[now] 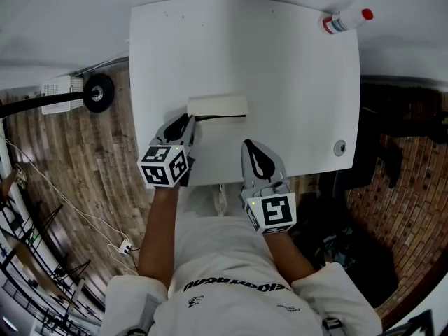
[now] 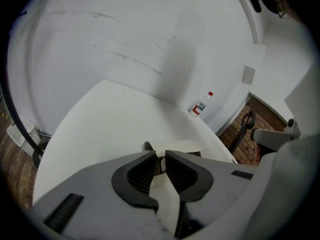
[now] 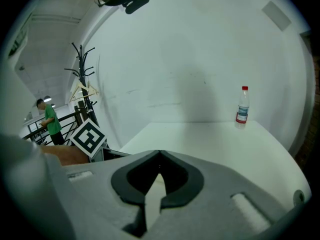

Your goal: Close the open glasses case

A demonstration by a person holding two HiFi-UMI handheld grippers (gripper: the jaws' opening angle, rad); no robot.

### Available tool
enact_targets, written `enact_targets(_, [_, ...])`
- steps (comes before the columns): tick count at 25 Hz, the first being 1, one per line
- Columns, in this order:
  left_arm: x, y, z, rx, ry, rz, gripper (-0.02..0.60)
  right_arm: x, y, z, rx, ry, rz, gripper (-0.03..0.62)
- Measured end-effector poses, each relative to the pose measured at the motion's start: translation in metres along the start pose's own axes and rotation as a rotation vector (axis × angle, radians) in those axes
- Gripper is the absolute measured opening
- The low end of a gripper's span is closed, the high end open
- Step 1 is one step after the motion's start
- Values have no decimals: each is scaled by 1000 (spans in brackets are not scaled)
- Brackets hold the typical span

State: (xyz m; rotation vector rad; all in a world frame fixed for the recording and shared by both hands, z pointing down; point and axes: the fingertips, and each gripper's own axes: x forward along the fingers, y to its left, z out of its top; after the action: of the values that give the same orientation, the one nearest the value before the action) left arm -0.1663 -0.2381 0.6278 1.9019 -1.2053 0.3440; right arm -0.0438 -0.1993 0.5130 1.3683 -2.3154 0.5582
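At the far left, wood-plank flooring (image 1: 63,159) is showing beside the white tabletop (image 1: 280,75). The left tongs (image 1: 186,123) are reaching in over the tabletop's near edge, with their marker cube (image 1: 164,164) sitting just behind them, and their tips are touching the left end of the glasses case (image 1: 218,106). In the left gripper view the two dark pads are standing almost pressed together. Only a thin slit is showing between them, and a narrow dark edge that seems to belong to the case is sitting pinched in it.

The cream case is lying lengthwise across the near middle of the tabletop. Its pale lid is facing up, and a dark line is running along its near side out to the right end. Whether the lid is fully down cannot be told.

To the right of the case and nearer the person, the right tongs (image 1: 253,148) are hovering over the tabletop's near edge, apart from the case. Their tips are meeting with nothing between them.

Farther right, a small round fitting (image 1: 339,146) is sitting in the tabletop near its right edge. A clear bottle (image 1: 346,21) with a red cap is standing at the far right corner, well apart from everything else.
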Motion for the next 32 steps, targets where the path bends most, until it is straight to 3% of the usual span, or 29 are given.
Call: enact_targets(32, [-5,0,-24,5,15,80,55,-23,-5,-3,0,-9,-18,2])
